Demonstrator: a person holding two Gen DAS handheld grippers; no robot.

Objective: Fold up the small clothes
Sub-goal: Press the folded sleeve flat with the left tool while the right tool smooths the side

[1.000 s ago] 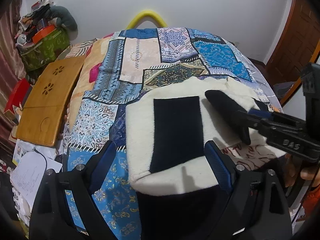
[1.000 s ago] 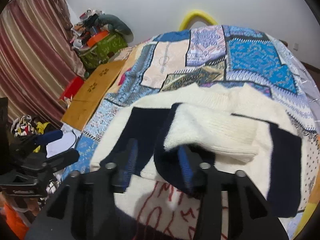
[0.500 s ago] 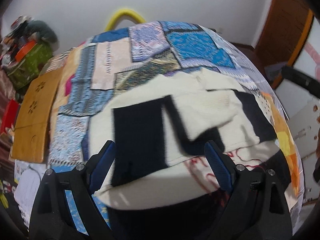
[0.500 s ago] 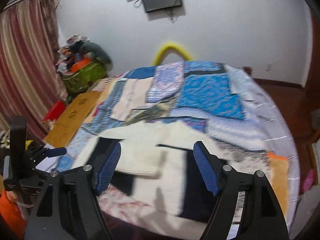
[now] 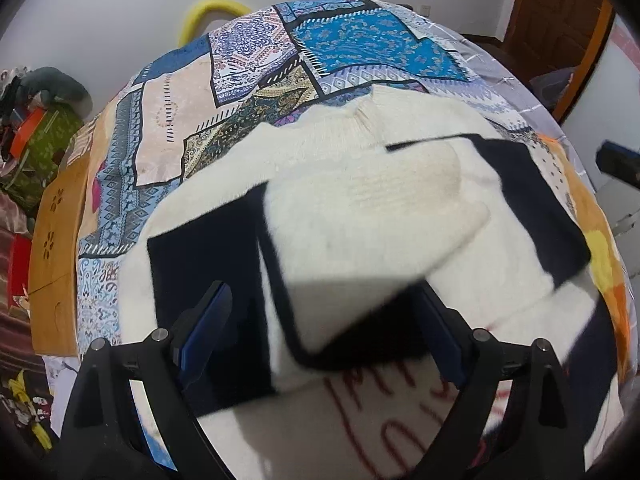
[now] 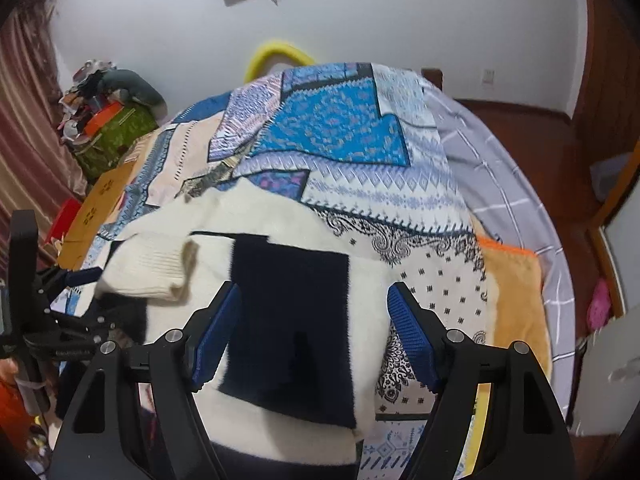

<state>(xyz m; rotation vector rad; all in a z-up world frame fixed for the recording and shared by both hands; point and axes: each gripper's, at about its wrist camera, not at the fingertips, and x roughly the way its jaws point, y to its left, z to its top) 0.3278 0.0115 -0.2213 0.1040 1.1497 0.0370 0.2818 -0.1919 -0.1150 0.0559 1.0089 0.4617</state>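
We held the left gripper (image 5: 320, 332) wide open with nothing between its blue pads, poised low over the near part of the sweater (image 5: 500, 248). The right gripper (image 6: 314, 332) was likewise spread wide and empty, above the dark panel (image 6: 292, 304) on that side. The cream and navy sweater lay flat on the patchwork bedspread (image 6: 340, 136), one sleeve (image 5: 380, 208) already folded across the chest, its ribbed cuff resting in the middle. We judged the fold as barely begun: one sleeve was in, while the other side, the body and the hem near us looked unfolded. A wooden board (image 5: 56, 248) lay beside the bed
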